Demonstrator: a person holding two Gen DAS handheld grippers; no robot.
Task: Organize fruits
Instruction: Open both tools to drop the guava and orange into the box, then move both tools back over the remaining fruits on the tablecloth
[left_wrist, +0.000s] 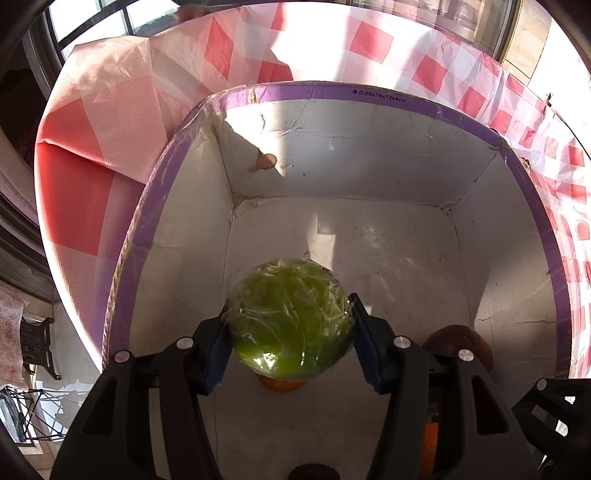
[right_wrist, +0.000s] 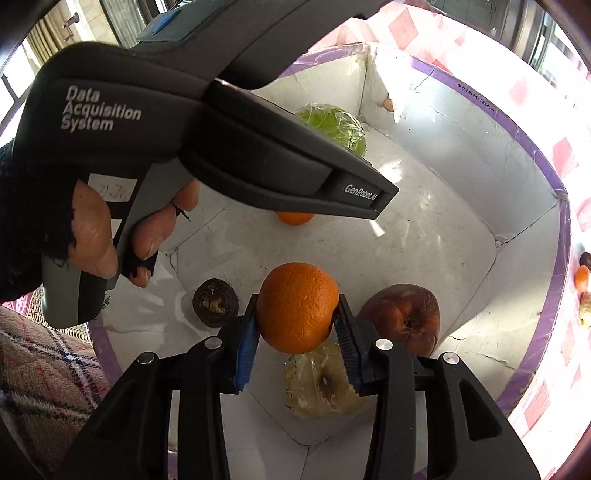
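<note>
The left gripper (left_wrist: 290, 334) holds a green wrapped fruit (left_wrist: 290, 317) between its pads, above the white floor of the purple-rimmed box (left_wrist: 369, 94). The right gripper (right_wrist: 295, 343) holds an orange (right_wrist: 297, 306). Below it lies a pale wrapped fruit (right_wrist: 317, 384), to its right a brown apple (right_wrist: 402, 317), to its left a dark fruit (right_wrist: 215, 302).

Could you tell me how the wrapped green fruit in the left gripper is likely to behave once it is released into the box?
The green fruit looks round, so it will probably roll across the box floor. Its glossy wrap may make it slip between the left gripper pads. It seems firm, holding shape under the grip.
</note>
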